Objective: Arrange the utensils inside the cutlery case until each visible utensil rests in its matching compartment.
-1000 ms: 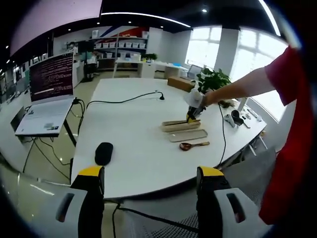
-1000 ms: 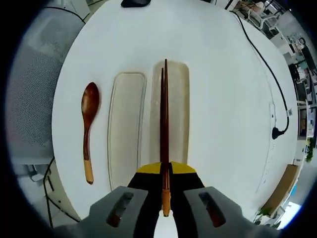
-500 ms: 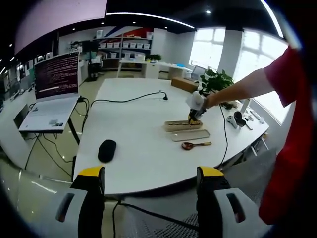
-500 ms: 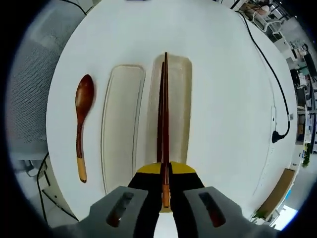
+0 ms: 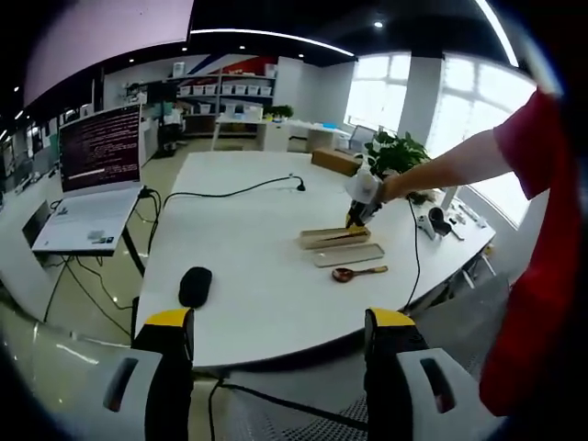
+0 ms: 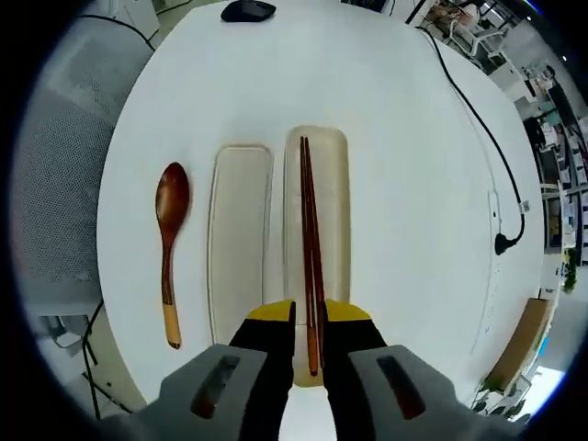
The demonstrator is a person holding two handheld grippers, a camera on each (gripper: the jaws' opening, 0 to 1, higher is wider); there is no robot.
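Right gripper view: white round table [image 6: 404,184], a black mouse [image 6: 246,10] at its far edge, and a black cable [image 6: 478,110] running along the right side to a plug. A grey mesh chair [image 6: 69,165] stands off the table's left edge. Nothing lies across the case.

The cutlery case sits as two long halves side by side: the tray [image 6: 317,239] on the right, the lid [image 6: 239,243] just beside it on the left. The chopsticks [image 6: 310,248] lie in the tray, long axis along it, tips pointing away from the camera. The wooden spoon [image 6: 169,248] lies on the table left of the lid, parallel, bowl end far.

The right gripper [image 6: 308,344] has its jaws narrowly parted around the chopsticks' near ends; whether they touch, cannot tell.

Left gripper view: left gripper [image 5: 276,367] held wide, empty, off the table's near edge. A laptop [image 5: 87,175] stands on a stand at left.
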